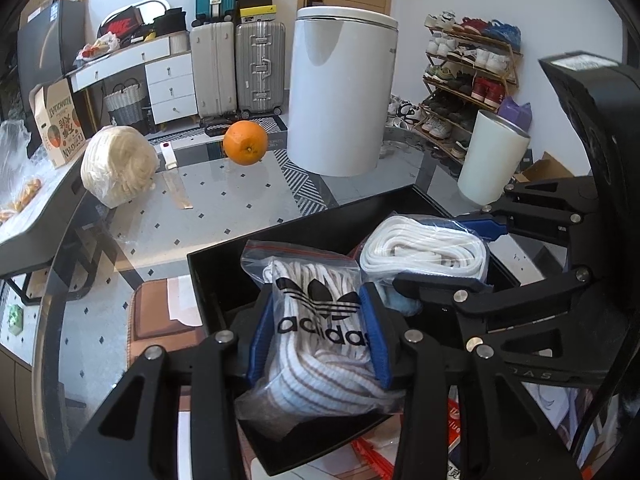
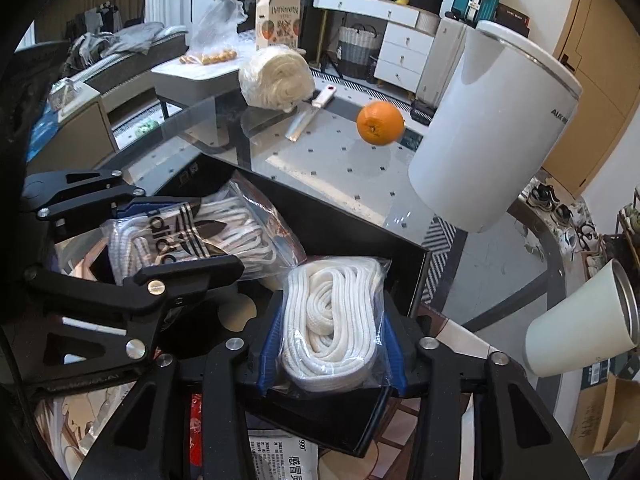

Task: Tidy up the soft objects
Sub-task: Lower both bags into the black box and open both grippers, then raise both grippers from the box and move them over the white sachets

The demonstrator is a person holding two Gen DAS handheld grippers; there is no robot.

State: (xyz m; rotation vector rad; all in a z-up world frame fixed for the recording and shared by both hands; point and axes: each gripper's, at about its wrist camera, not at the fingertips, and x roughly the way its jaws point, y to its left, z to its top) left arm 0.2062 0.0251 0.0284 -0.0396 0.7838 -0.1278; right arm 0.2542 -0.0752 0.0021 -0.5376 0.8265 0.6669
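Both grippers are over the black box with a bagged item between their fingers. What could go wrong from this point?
1. The left gripper grips the adidas sock bag through slick plastic; the bag could slide or tilt out rather than settle flat in the black box.
2. The right gripper with the bagged white rope sits very near the left one, so they could bump.
3. The box sits by the glass table's edge and could get pushed.

On the glass table we note an orange, a knife beside a wrapped cream bundle, a tall white canister and a white tumbler. Suitcases and a shoe rack stand behind.
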